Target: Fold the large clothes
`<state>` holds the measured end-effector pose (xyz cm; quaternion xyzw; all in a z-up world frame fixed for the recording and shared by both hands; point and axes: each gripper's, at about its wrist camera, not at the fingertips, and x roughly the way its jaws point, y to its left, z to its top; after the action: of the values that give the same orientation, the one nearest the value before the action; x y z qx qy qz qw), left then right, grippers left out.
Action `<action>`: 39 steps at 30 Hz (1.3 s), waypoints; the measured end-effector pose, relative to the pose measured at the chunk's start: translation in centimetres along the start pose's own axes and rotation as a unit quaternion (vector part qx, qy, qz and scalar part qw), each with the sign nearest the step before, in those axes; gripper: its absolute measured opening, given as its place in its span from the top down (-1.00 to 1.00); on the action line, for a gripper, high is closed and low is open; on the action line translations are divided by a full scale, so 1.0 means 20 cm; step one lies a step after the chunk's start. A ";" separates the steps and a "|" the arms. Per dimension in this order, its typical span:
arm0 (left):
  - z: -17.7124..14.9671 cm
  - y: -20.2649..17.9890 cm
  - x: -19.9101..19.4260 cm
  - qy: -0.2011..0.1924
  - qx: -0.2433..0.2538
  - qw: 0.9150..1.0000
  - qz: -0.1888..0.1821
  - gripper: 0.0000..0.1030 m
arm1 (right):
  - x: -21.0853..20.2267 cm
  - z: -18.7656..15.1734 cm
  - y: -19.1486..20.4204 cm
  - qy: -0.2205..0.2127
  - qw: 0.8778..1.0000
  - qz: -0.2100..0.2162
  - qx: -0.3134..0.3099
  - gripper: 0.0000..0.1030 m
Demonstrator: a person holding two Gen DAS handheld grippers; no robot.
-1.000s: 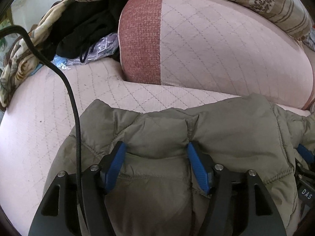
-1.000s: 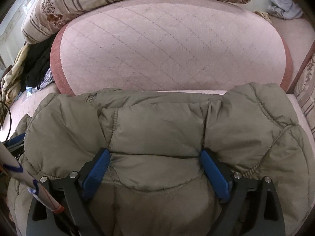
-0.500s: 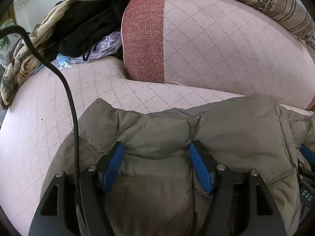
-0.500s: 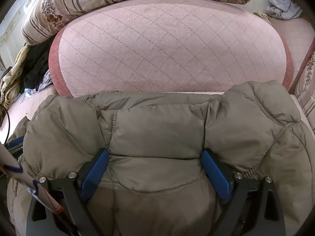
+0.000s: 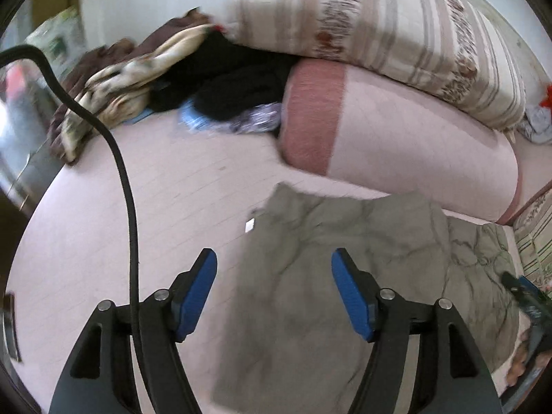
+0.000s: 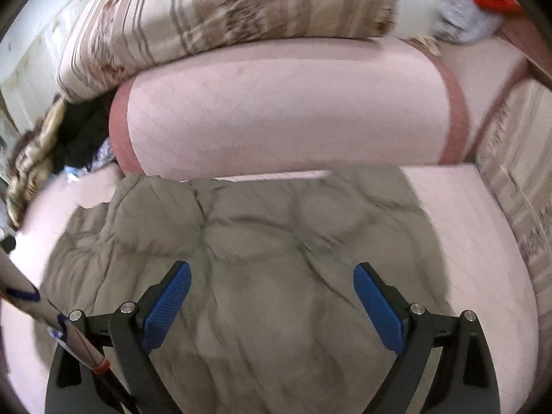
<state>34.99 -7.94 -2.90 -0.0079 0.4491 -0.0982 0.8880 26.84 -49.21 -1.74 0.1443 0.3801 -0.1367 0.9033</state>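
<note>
Olive puffer jacket (image 6: 262, 276) lies folded on the bed, its far edge against the pink bolster (image 6: 286, 110); both hand-held grippers, left (image 5: 274, 293) and right (image 6: 272, 305), hover above it, jaws apart, empty.

Home bedroom or living area: pink quilted mattress (image 5: 138, 207) carries a rolled pink bolster (image 6: 286, 110) at the far side, striped floral bedding (image 5: 379, 24) stacked on it, loose clothes heaped (image 5: 224, 82) far left.
</note>
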 end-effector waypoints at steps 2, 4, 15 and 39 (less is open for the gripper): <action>-0.04 0.13 -0.03 0.018 -0.020 1.000 0.000 -0.34 | -0.08 -0.04 -0.11 0.005 1.000 0.000 0.014 -0.89; -0.09 0.24 -0.02 0.038 -0.041 0.998 -0.010 -0.34 | -0.13 -0.11 -0.25 0.011 0.999 -0.010 0.028 -0.89; -0.30 0.46 0.30 0.124 -0.089 0.977 -0.151 -0.34 | 0.04 -0.36 -0.84 0.095 0.981 0.034 0.166 -0.99; -0.38 0.14 0.64 0.179 -0.055 0.937 -0.293 -0.94 | 0.49 -0.40 -0.75 0.151 0.942 0.255 0.156 -1.00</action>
<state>36.70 -6.85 -17.87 -0.1706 0.5834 -0.3290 0.7227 22.80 -61.41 -16.57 0.3946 0.4367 0.0642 0.8059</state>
